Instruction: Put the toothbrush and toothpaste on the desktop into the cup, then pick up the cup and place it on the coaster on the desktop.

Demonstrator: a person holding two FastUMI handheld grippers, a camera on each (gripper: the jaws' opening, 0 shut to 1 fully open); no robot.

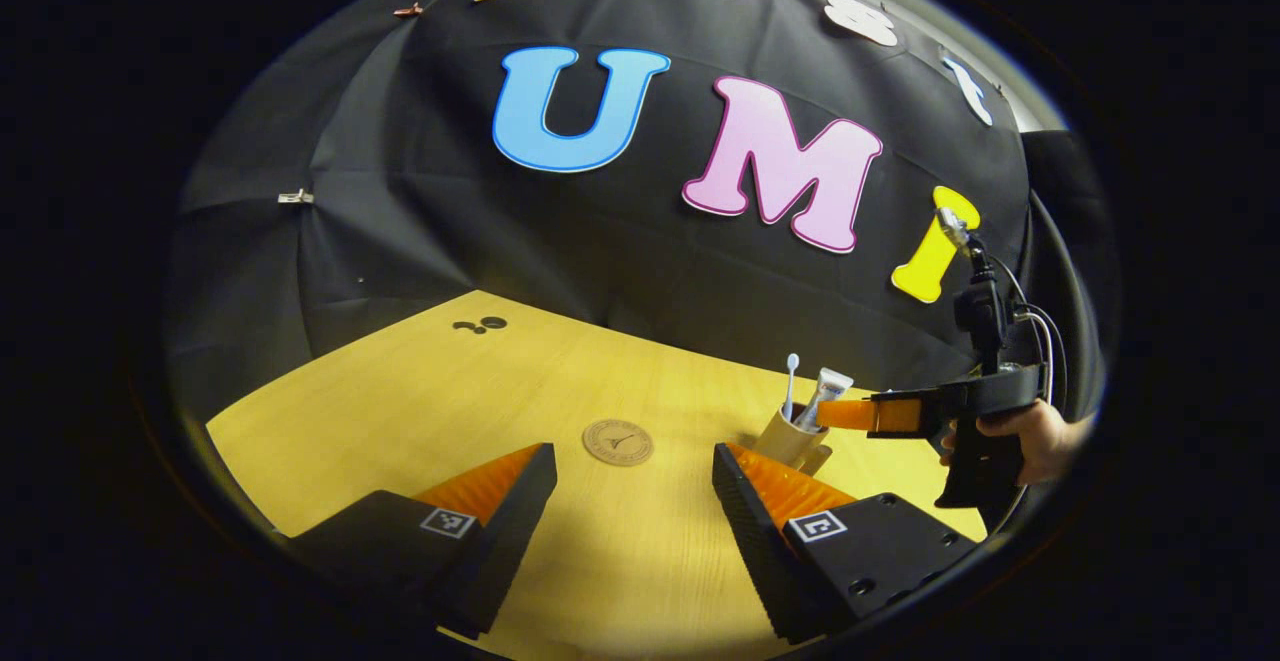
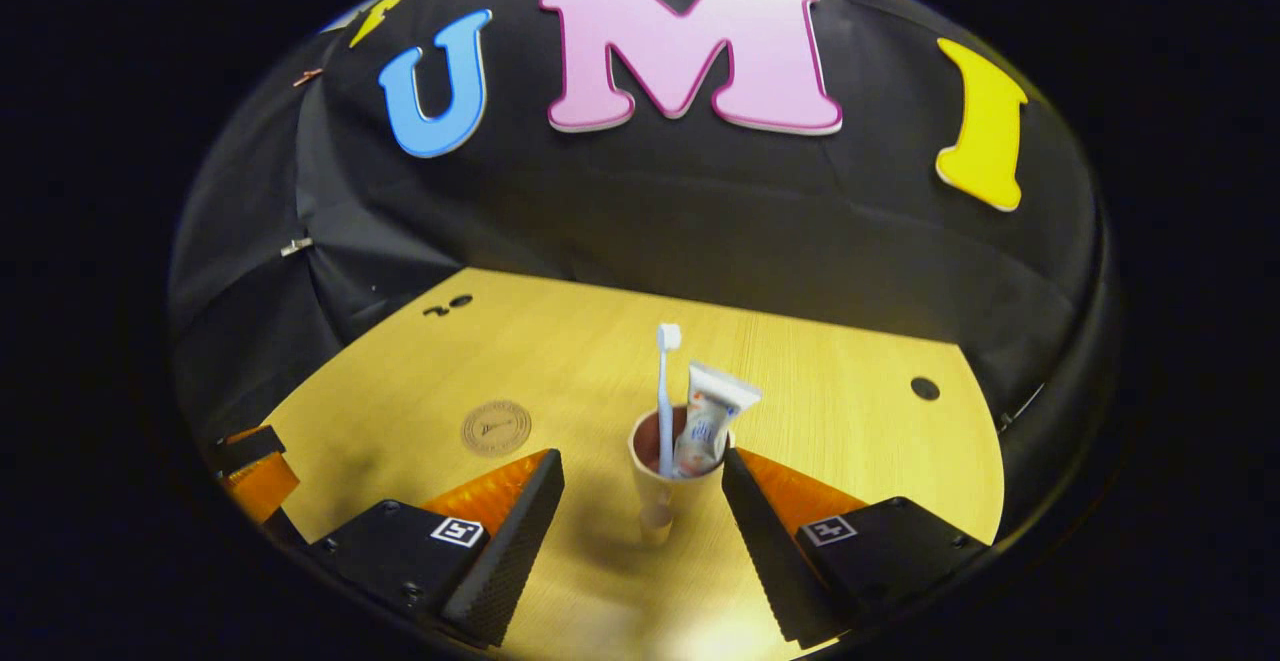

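With toothbrush [image 2: 666, 381] and toothpaste [image 2: 706, 419] already standing in the cup [image 2: 660, 486], the right tongs [image 2: 642, 501] straddle it, spread wide, gripping nothing. Next: squeeze, lift, carry to the coaster [image 2: 496, 428] on the table [image 2: 850, 411]. The left tongs [image 1: 634, 486] hang open.

Wooden desktop [image 2: 820, 391] — bearing the cup [image 2: 660, 486] and coaster [image 2: 496, 428].

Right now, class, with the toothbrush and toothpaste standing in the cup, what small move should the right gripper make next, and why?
Probably close the right gripper on the cup. The cup stands between its open fingers, the toothbrush and toothpaste are already inside, and the cup still sits on the desktop, away from the coaster.
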